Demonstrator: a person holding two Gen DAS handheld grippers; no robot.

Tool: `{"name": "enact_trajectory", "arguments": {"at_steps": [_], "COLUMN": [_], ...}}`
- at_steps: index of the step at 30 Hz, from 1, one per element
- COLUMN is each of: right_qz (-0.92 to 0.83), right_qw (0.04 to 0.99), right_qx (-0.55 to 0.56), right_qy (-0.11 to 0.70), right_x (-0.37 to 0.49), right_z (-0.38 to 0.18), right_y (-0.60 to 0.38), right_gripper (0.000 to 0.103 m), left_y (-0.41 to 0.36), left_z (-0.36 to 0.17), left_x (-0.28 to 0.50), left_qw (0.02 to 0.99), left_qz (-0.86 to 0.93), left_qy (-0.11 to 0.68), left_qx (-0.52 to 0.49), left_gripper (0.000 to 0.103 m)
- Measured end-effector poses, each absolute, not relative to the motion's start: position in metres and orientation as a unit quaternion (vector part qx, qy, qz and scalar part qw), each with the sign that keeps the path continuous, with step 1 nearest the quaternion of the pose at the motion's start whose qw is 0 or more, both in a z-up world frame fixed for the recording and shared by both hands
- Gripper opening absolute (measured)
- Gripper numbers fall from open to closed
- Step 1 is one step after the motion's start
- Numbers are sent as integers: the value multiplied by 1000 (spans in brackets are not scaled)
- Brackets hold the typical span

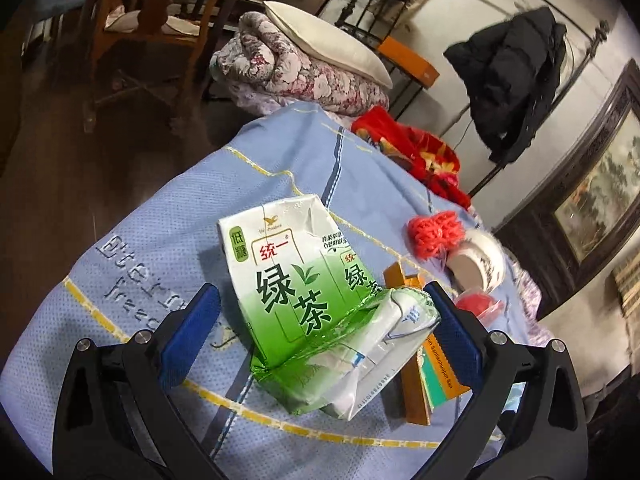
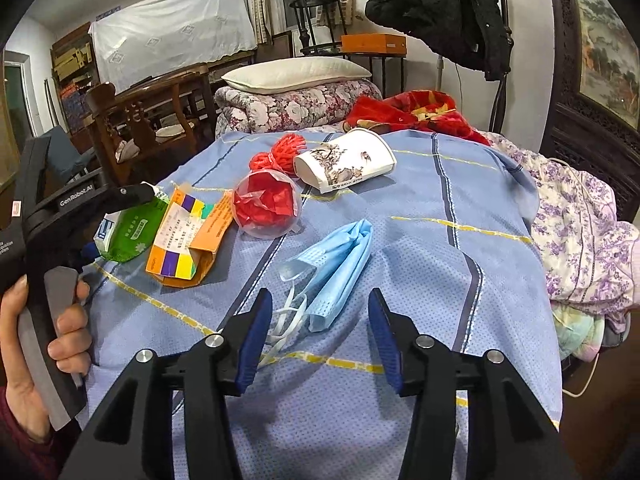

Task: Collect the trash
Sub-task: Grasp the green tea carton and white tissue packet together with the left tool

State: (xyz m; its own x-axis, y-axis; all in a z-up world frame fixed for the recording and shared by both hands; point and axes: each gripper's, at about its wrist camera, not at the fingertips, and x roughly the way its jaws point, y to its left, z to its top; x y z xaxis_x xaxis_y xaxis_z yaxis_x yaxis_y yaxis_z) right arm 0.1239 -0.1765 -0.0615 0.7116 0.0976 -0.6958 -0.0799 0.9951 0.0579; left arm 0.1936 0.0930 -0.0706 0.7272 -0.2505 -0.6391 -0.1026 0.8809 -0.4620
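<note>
Blue bedsheet carries the scattered trash; the crushed green tea carton lies on it between the spread, released left tongs, positioned to straddle it for a grasp; orange box touches it; right tongs hang spread over the blue face mask.

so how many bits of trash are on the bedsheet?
6 visible: green tea carton between the left tongs, orange box beside it, clear cup of red paper, red string, paper cup, face mask ahead of the right tongs. More may be hidden.
</note>
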Motion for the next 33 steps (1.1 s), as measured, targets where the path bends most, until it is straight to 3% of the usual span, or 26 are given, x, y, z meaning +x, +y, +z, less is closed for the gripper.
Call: {"name": "enact_trajectory", "arguments": {"at_steps": [4,12,15,17,20,27,30,32,33], "right_qz": [43,41,39,38,38,41,43,44,45], "right_qw": [925,922,921,921,922,923,924,924,924], "right_qx": [15,15,21,27,31,33,35,35,34], "right_qy": [378,385,386,386,385,381,378,378,377], "right_x": [125,127,127,128,128,127,126,126,126], "right_z": [-62,-64,-64,-64,-65,-64,-63,-62,-62], "right_y": [-178,-178,-179,-181,-182,-184,-185,-185,-185], "right_gripper": [58,58,58,58,58,58,58,58,58], "left_y": [91,91,94,94,91,82,80,70,66], "left_z": [-71,-72,-71,-69,-67,-72,-73,-68,-66], "left_x": [197,210,207,204,198,202,198,189,184], "left_qw": [898,898,895,893,891,885,881,889,895], "left_qz": [-36,-19,-61,-85,-120,-117,-116,-107,-102], "left_qy": [371,364,357,354,345,373,387,395,392], "left_qx": [-235,-245,-261,-265,-269,-254,-247,-205,-187], "left_gripper": [97,96,84,67,56,60,70,86,88]}}
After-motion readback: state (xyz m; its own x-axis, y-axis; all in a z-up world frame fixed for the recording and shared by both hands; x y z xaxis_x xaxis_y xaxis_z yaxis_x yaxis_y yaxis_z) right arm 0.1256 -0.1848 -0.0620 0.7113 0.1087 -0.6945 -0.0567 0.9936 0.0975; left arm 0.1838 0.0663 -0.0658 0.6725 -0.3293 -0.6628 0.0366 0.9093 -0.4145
